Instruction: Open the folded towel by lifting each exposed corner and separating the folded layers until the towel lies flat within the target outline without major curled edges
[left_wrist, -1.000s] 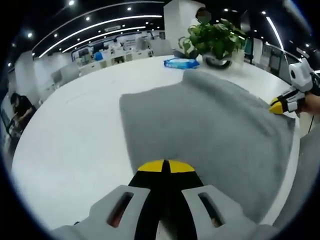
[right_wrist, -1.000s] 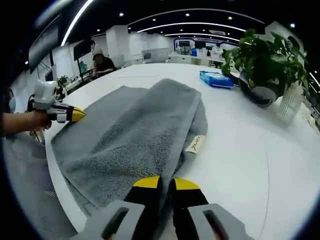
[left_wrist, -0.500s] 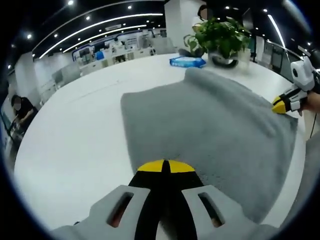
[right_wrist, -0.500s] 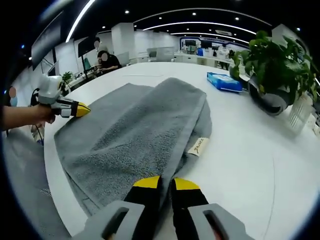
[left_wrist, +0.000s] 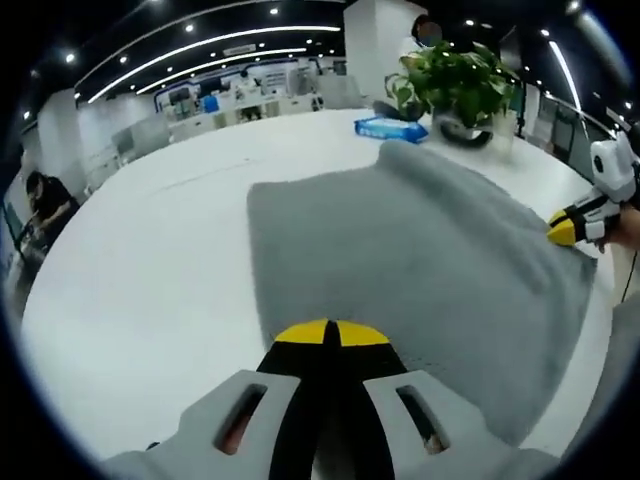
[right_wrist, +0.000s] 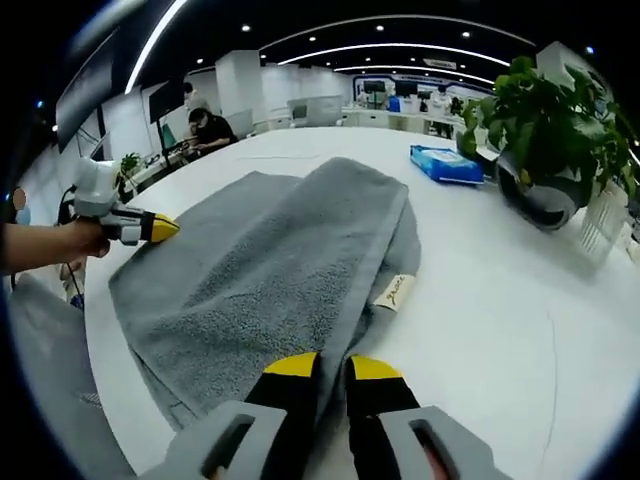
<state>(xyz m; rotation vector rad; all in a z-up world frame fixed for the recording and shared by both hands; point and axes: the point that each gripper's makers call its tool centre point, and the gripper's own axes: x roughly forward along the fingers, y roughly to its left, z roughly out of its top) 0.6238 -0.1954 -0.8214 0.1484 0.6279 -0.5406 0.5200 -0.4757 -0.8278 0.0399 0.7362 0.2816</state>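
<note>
A grey towel (left_wrist: 410, 250) lies spread over the white round table (left_wrist: 150, 270), still doubled over along its far side, where a fold ridge (right_wrist: 375, 215) runs. A small white label (right_wrist: 393, 291) sticks out at that edge. My left gripper (left_wrist: 330, 333) is shut on the towel's near corner; it also appears as a yellow-tipped tool (right_wrist: 150, 228) held by a hand at the left of the right gripper view. My right gripper (right_wrist: 333, 366) is shut on the towel's edge, and its yellow tip (left_wrist: 562, 230) rests on the other corner.
A potted plant (right_wrist: 545, 130) in a dark pot and a blue packet (right_wrist: 447, 163) stand on the table beyond the towel. The table edge (right_wrist: 100, 330) runs close below the towel's near side. People sit at desks in the background.
Both grippers keep their hold on the towel. The views have shifted slightly and the towel looks a little more stretched between the two corners.
</note>
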